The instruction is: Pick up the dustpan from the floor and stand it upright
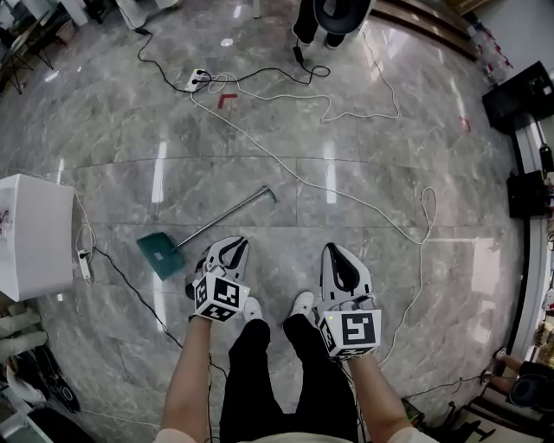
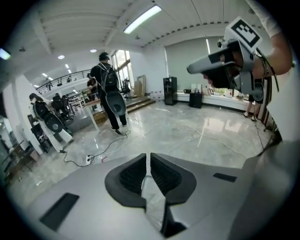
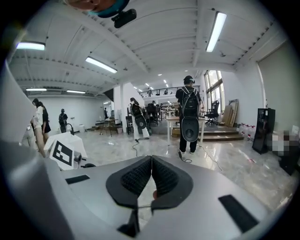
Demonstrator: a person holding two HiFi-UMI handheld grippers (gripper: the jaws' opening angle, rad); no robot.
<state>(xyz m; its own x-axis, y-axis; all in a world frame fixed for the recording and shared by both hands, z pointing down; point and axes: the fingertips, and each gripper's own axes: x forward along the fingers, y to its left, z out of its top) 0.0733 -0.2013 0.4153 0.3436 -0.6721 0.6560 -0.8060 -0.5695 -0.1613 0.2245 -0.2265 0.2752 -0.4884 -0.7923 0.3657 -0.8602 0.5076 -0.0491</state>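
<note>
A green dustpan lies flat on the marble floor, its long metal handle running up and right from it. My left gripper hangs just right of the pan and below the handle, jaws shut with nothing between them. My right gripper hovers further right, also shut and empty. Both gripper views look out level across the hall, and the dustpan is not in them. The left gripper and the right gripper each show their black pads pressed together.
A white box stands at the left with a power strip and black cable beside it. White cables loop across the floor ahead. A person stands at the far end. My own feet are between the grippers.
</note>
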